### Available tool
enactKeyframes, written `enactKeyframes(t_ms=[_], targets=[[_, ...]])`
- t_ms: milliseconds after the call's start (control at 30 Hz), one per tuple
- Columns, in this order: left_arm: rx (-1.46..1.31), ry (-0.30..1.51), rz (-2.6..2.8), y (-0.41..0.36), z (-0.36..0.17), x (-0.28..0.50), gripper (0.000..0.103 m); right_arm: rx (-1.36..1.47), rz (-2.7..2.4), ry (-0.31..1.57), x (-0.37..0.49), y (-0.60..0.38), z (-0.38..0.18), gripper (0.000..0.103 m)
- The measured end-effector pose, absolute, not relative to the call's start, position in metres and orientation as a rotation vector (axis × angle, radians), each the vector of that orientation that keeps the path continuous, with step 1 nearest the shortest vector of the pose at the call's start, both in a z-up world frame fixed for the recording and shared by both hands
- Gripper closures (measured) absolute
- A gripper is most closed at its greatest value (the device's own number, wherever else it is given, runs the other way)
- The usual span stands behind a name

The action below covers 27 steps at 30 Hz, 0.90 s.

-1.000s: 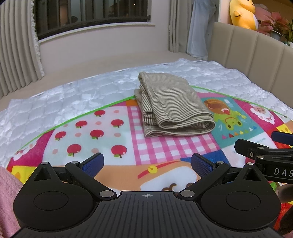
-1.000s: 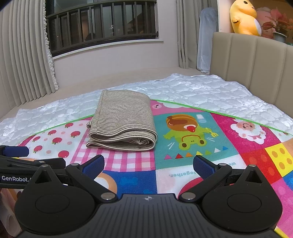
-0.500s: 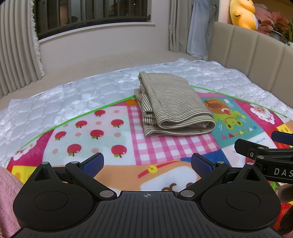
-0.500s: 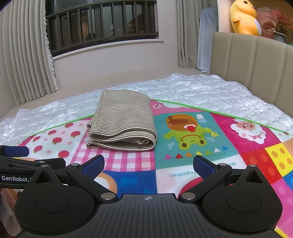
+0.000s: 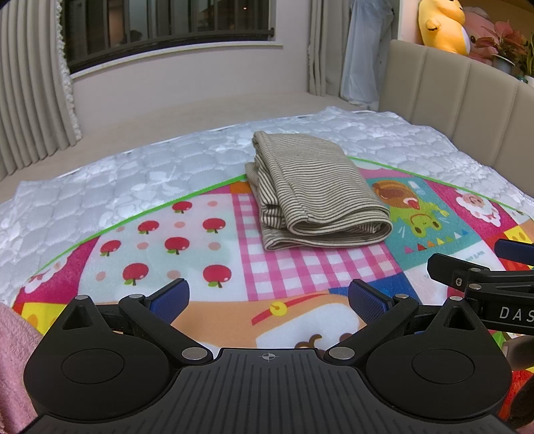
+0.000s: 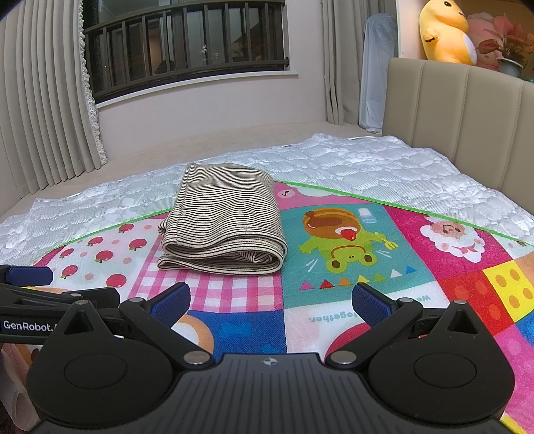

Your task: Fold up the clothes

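- Nearest, left two-finger gripper with black linkages and blue pads [image 5: 268, 302] held low over the mat, jaws spread wide, nothing between them.
- Likewise on the right: right two-finger gripper of the same black and blue build [image 6: 271, 303], jaws wide apart and gripping nothing, level with the left one and just beside it.
- At the near left edge, a fuzzy pink cloth [image 5: 13, 360], only partly in view.
- Underneath, a colourful patchwork play mat with apples, pink checks and a green frog [image 6: 340, 253], spread over a white quilted mattress pad [image 6: 367, 167].
- Farther out, ahead of both grippers and well apart from them, the folded beige garment with thin dark stripes [image 5: 313, 193], lying flat across the mat's far green border, rounded fold toward the near side.
- Beyond to the right, a beige padded headboard [image 6: 460, 106] with a yellow plush toy [image 6: 447, 31] above it.
- Farthest, grey pleated curtains [image 6: 43, 100] on the left.
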<state>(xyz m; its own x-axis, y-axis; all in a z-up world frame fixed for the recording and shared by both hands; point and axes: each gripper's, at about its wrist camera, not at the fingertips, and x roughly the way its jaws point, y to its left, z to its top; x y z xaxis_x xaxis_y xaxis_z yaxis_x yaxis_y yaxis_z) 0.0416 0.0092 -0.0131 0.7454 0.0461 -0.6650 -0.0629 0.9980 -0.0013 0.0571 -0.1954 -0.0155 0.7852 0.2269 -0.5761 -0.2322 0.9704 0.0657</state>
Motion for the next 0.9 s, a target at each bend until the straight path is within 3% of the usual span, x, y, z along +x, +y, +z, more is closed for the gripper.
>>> enactKeyframes(t_ms=[900], targets=[[-0.020, 0.720, 0.065, 0.0088, -0.0116, 0.0400, 0.000, -0.021, 0.255, 0.628, 0.0572, -0.1950, -0.0166, 0.000]])
